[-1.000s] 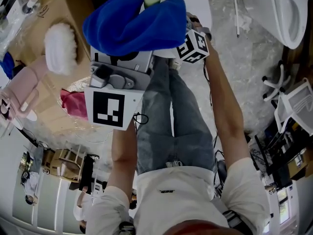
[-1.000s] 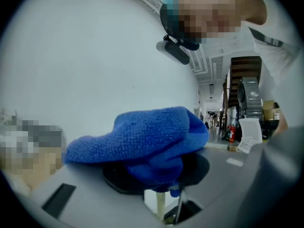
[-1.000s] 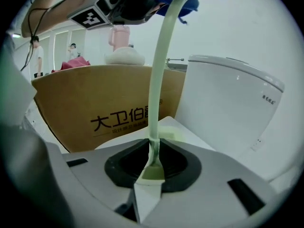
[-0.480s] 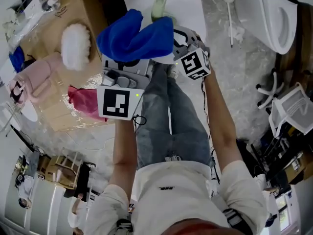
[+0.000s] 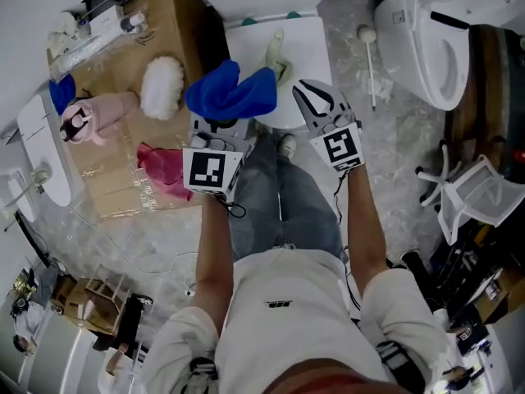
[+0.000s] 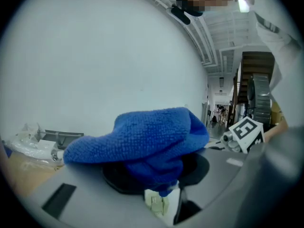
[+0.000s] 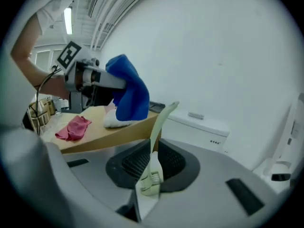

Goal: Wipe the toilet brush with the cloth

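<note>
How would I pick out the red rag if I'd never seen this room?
Start at the brown tabletop left of the white toilet. On its part nearest the person lies a crumpled red rag. It is flat and dark red, unlike the fluffy white tuft and pale pink bundle farther back.

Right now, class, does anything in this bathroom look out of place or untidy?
Yes. A long white brush lies flat on the floor beside the toilet instead of standing upright, and a red cloth sits crumpled on the cardboard.
</note>
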`<action>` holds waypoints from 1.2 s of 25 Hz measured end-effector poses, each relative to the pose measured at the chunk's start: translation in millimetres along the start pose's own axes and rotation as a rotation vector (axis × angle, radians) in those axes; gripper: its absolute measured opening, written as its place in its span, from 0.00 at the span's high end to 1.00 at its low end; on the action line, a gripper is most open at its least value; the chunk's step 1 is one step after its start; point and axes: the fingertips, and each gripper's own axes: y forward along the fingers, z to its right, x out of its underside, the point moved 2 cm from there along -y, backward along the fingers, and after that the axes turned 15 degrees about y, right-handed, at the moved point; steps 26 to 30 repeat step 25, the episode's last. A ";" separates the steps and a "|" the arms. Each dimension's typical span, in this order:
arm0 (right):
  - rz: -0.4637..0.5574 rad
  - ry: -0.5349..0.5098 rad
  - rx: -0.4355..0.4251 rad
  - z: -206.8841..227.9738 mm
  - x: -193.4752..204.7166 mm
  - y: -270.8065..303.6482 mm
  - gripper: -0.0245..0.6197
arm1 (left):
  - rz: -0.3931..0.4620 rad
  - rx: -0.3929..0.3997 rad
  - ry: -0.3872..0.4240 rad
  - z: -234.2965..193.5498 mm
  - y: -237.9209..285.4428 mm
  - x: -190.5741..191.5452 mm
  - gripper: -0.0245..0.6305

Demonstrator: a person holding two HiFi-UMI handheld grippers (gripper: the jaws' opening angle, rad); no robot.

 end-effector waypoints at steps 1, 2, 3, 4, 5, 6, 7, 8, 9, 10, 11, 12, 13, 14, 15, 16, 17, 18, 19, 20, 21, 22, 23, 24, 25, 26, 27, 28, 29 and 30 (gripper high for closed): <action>0.023 0.014 0.003 -3.7 -13.4 -10.5 0.90 | 0.004 0.002 0.001 -0.5 -4.2 -6.4 0.73; 0.052 0.030 0.009 -8.0 -27.5 -21.0 0.92 | 0.019 0.004 0.004 -1.0 -8.3 -13.7 0.73; 0.081 0.042 0.016 -13.0 -41.8 -30.8 0.94 | 0.034 0.004 0.009 -1.8 -12.5 -21.5 0.73; 0.107 0.048 0.020 -18.6 -56.0 -39.7 0.95 | 0.047 0.003 0.014 -2.8 -16.7 -29.7 0.73; 0.130 0.051 0.021 -24.5 -69.4 -47.7 0.95 | 0.059 0.000 0.019 -3.8 -21.1 -38.2 0.73; 0.151 0.056 0.022 -30.6 -80.8 -55.4 0.95 | 0.068 -0.001 0.022 -4.3 -25.9 -46.6 0.73; 0.167 0.067 0.024 -36.2 -89.9 -62.9 0.95 | 0.077 0.000 0.021 -3.7 -31.0 -54.4 0.73; 0.179 0.077 0.028 -41.1 -97.9 -70.2 0.95 | 0.085 0.007 0.016 -2.3 -36.2 -61.7 0.73; 0.187 0.082 0.032 -44.6 -106.0 -77.3 0.95 | 0.094 0.017 0.012 -0.6 -40.9 -69.0 0.73; 0.193 0.085 0.037 -46.7 -114.0 -83.8 0.95 | 0.101 0.028 0.010 1.0 -44.8 -76.0 0.74; 0.200 0.090 0.042 -47.5 -121.2 -89.8 0.95 | 0.106 0.039 0.011 2.0 -48.4 -82.3 0.74; 0.207 0.097 0.046 -48.0 -127.5 -95.4 0.95 | 0.109 0.049 0.012 2.7 -51.8 -87.9 0.74; 0.212 0.103 0.049 -48.8 -133.1 -100.8 0.95 | 0.112 0.058 0.010 3.5 -55.2 -92.9 0.74; 0.212 0.105 0.051 -49.9 -138.2 -106.0 0.95 | 0.114 0.065 0.007 4.6 -58.3 -97.4 0.74; 0.209 0.102 0.052 -51.0 -143.1 -110.5 0.95 | 0.115 0.070 0.003 5.6 -60.8 -101.6 0.74; 0.206 0.096 0.053 -52.0 -147.9 -113.9 0.95 | 0.117 0.076 0.000 5.9 -62.8 -105.4 0.74; 0.208 0.091 0.053 -52.7 -152.6 -116.2 0.95 | 0.118 0.080 -0.002 5.5 -64.4 -108.8 0.74; 0.211 0.088 0.053 -53.6 -157.4 -117.3 0.95 | 0.117 0.085 -0.002 4.3 -65.9 -111.6 0.74; 0.212 0.085 0.053 -55.6 -162.4 -117.9 0.95 | 0.113 0.088 -0.003 2.8 -67.8 -113.8 0.74; 0.209 0.085 0.052 -58.2 -167.3 -118.3 0.95 | 0.107 0.091 -0.005 1.4 -70.0 -115.3 0.75; 0.209 0.088 0.052 -60.3 -171.7 -118.5 0.95 | 0.101 0.093 -0.006 0.2 -71.8 -116.8 0.75; 0.213 0.092 0.051 -61.2 -175.8 -118.6 0.95 | 0.096 0.094 -0.007 -0.9 -72.7 -119.0 0.75; 0.218 0.095 0.051 -61.4 -180.1 -118.8 0.95 | 0.093 0.095 -0.006 -2.0 -73.0 -122.1 0.75; 0.223 0.097 0.050 -61.3 -184.7 -119.2 0.95 | 0.091 0.095 -0.005 -2.9 -72.9 -125.7 0.75; 0.227 0.098 0.049 -61.2 -189.3 -119.7 0.95 | 0.090 0.095 -0.003 -3.8 -72.7 -129.5 0.75; 0.227 0.098 0.049 -61.2 -189.3 -119.7 0.95 | 0.090 0.095 -0.003 -3.8 -72.7 -129.5 0.75; 0.227 0.098 0.049 -61.2 -189.3 -119.7 0.95 | 0.090 0.095 -0.003 -3.8 -72.7 -129.5 0.75; 0.227 0.098 0.049 -61.2 -189.3 -119.7 0.95 | 0.090 0.095 -0.003 -3.8 -72.7 -129.5 0.75; 0.227 0.098 0.049 -61.2 -189.3 -119.7 0.95 | 0.090 0.095 -0.003 -3.8 -72.7 -129.5 0.75; 0.227 0.098 0.049 -61.2 -189.3 -119.7 0.95 | 0.090 0.095 -0.003 -3.8 -72.7 -129.5 0.75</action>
